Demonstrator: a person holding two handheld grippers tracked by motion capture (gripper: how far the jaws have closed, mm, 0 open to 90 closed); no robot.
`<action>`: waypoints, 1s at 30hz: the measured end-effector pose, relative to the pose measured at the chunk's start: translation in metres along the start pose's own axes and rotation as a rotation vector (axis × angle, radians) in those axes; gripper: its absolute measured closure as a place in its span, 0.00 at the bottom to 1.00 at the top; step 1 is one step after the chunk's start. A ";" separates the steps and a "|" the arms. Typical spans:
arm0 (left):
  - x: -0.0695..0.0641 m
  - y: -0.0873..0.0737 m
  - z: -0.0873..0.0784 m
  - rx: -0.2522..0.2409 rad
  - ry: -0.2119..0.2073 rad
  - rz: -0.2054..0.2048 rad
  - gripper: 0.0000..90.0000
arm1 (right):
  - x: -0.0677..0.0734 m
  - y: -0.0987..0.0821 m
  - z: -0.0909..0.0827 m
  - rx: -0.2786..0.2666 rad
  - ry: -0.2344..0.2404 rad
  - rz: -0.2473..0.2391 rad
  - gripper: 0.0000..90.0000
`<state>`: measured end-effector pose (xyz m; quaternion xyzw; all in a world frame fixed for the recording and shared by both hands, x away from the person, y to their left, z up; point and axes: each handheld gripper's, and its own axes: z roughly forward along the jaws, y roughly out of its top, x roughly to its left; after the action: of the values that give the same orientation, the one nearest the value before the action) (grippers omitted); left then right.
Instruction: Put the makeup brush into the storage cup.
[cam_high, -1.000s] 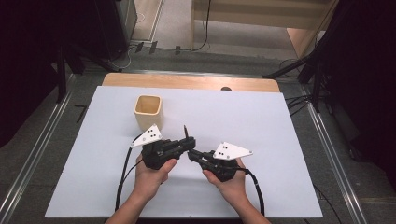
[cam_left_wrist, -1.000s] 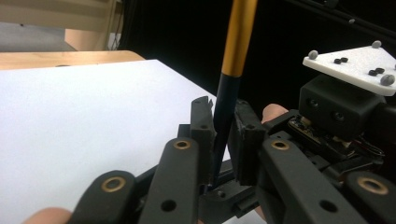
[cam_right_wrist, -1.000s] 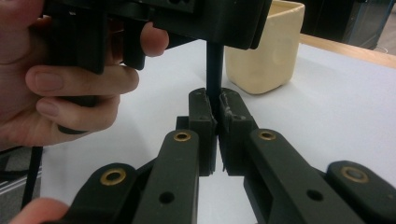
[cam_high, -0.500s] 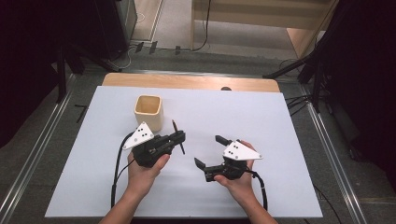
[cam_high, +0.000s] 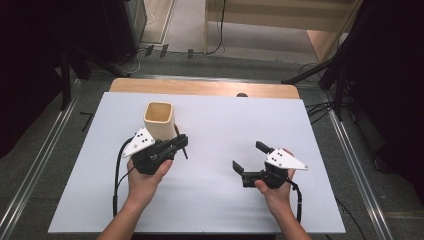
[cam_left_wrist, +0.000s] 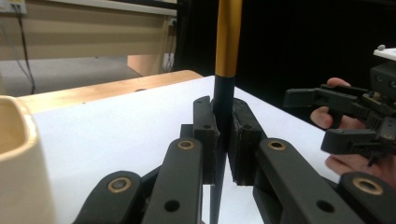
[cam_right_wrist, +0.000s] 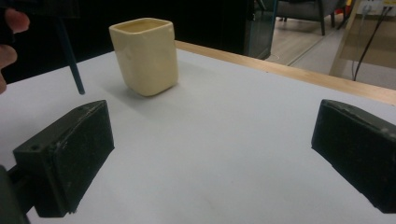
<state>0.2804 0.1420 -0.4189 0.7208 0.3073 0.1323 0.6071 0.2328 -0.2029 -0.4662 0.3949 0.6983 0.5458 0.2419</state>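
A thin pen with a gold upper barrel (cam_left_wrist: 228, 37) and a dark lower shaft stands upright between the jaws of my left gripper (cam_left_wrist: 223, 121), which is shut on it. From above, that gripper (cam_high: 181, 142) sits just right of the front of a cream square cup (cam_high: 160, 120), with the pen (cam_high: 185, 151) poking down towards the table. My right gripper (cam_high: 248, 157) hovers to the right, jaws wide apart and empty. Its own view has the cup (cam_right_wrist: 145, 56) far left, the dark pen tip (cam_right_wrist: 71, 65) beside it, and nothing between the pads (cam_right_wrist: 70, 154).
A white mat (cam_high: 225, 210) covers the table, with a wooden strip (cam_high: 200, 88) along the far edge. Dark stands and cables ring the table on the floor. The other hand's gripper (cam_left_wrist: 355, 116) shows at the right of the left gripper view.
The two grippers, close together on the pen a second ago, have parted. The right one let go, opened and moved right. The left one carried the pen towards the cup.
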 end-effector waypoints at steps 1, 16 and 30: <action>0.002 0.000 -0.001 -0.003 0.005 0.000 0.94 | -0.002 -0.001 -0.001 0.000 -0.003 0.002 0.00; 0.030 0.010 -0.018 -0.030 0.085 0.000 0.94 | -0.026 -0.016 -0.026 0.026 -0.073 0.018 0.00; 0.053 0.024 -0.024 -0.051 0.148 0.016 0.94 | -0.042 -0.031 -0.046 0.053 -0.120 0.025 0.00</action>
<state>0.3146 0.1906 -0.4003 0.6958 0.3419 0.1978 0.5998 0.2127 -0.2661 -0.4864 0.4421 0.6917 0.5053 0.2660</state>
